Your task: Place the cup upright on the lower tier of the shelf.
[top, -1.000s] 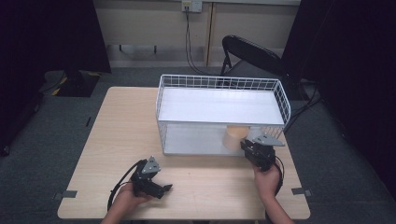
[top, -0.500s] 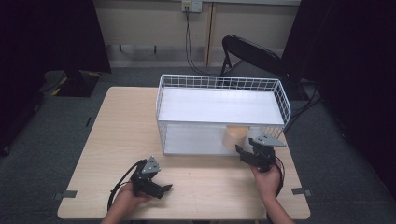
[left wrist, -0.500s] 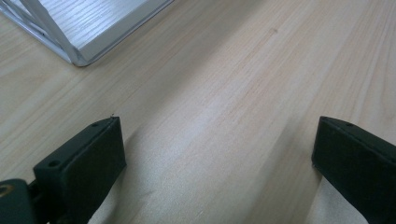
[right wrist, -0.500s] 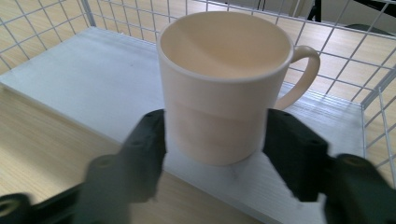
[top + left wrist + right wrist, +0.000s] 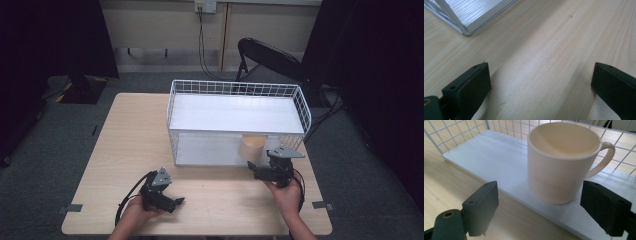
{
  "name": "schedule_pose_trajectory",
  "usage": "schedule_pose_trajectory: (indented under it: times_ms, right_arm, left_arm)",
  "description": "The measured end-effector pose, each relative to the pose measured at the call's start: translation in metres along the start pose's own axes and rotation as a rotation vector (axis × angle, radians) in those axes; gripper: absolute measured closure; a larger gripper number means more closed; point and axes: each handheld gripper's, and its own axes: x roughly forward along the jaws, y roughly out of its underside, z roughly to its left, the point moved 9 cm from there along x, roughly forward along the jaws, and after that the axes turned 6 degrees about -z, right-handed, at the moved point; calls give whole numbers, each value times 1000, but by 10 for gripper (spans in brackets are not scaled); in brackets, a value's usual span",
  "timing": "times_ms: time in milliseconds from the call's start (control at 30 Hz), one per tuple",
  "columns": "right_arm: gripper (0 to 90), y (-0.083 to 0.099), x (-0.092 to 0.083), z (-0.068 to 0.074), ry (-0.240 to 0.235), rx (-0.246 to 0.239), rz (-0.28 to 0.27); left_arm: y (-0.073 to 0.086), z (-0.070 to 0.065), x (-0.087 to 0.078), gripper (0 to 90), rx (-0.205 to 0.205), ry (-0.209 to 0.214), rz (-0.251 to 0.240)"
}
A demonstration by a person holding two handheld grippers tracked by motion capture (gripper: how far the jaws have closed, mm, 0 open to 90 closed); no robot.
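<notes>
Left gripper (image 5: 172, 202): spread, empty, low over the desk (image 5: 125, 145).
Right gripper (image 5: 541, 210): spread before the mug (image 5: 562, 161), seemingly not touching.
Mug: upright on the rack (image 5: 235, 114)'s lower shelf.

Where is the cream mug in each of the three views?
High view: the cream mug stands on the lower shelf of the white wire rack, near its right front.
Left gripper view: not in it.
Right gripper view: the mug is at centre, upright.
Shared landmark: the rack's white shelf board.
</notes>
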Motion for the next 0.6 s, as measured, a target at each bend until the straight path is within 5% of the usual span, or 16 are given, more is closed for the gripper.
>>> schedule_pose_trajectory:
  times_ms: [600]
  right_arm:
    - [152,19,-19,-7,-57,-27,32]
  left_arm:
    - [0,0,0,20,1,0,1]
